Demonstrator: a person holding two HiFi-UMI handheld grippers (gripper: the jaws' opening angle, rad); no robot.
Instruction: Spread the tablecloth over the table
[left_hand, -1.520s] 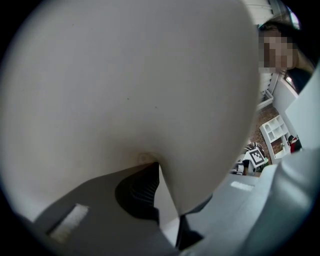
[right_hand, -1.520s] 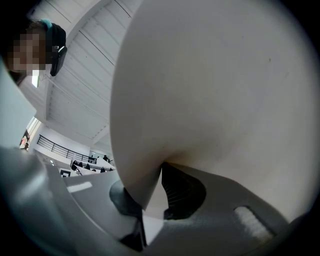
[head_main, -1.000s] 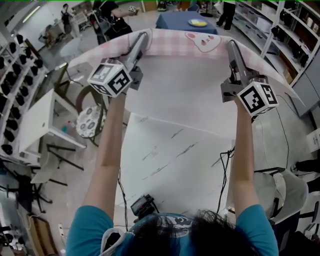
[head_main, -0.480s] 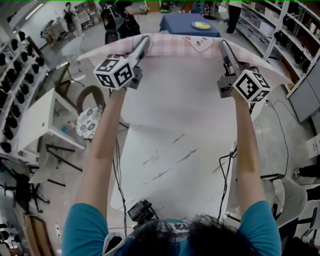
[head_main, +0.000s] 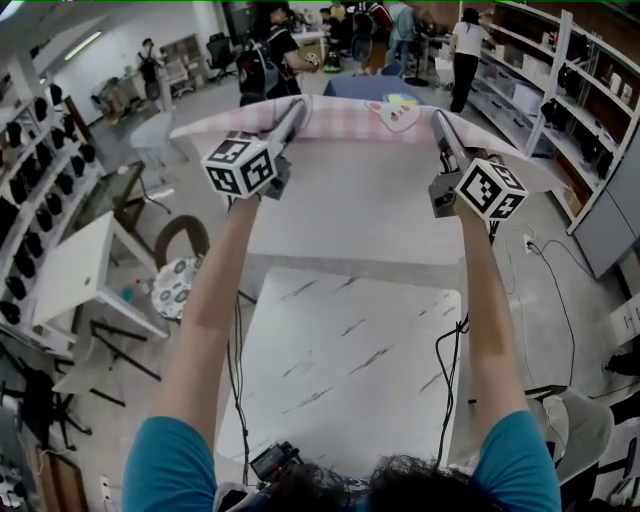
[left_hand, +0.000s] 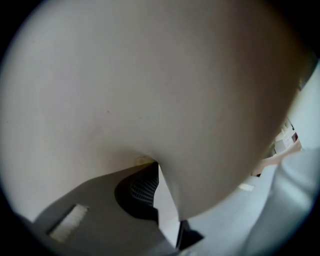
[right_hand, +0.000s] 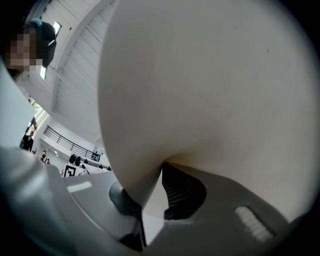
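The tablecloth (head_main: 360, 195) hangs spread between both grippers above the far end of the white marbled table (head_main: 350, 360). Its pale underside faces me, and a pink checked edge with a bunny print shows along the top. My left gripper (head_main: 293, 108) is shut on the cloth's upper left edge. The right gripper (head_main: 441, 120) pinches the upper right edge, its jaws opening slightly with the cloth still between the pads. The cloth (left_hand: 150, 90) fills the left gripper view above the left gripper (left_hand: 157, 170). It likewise fills the right gripper view (right_hand: 210, 90) above the right gripper (right_hand: 161, 170).
A blue table (head_main: 365, 88) and several people stand beyond the cloth. Shelving runs along the right wall (head_main: 590, 110). On the left are a white desk (head_main: 75, 265) and a round stool (head_main: 180, 285). Cables (head_main: 445, 350) hang at the table's right edge, and a small device (head_main: 272, 462) sits near me.
Both grippers have carried the cloth farther away from me across the table. More of the bare tabletop now shows below the cloth's hanging edge.
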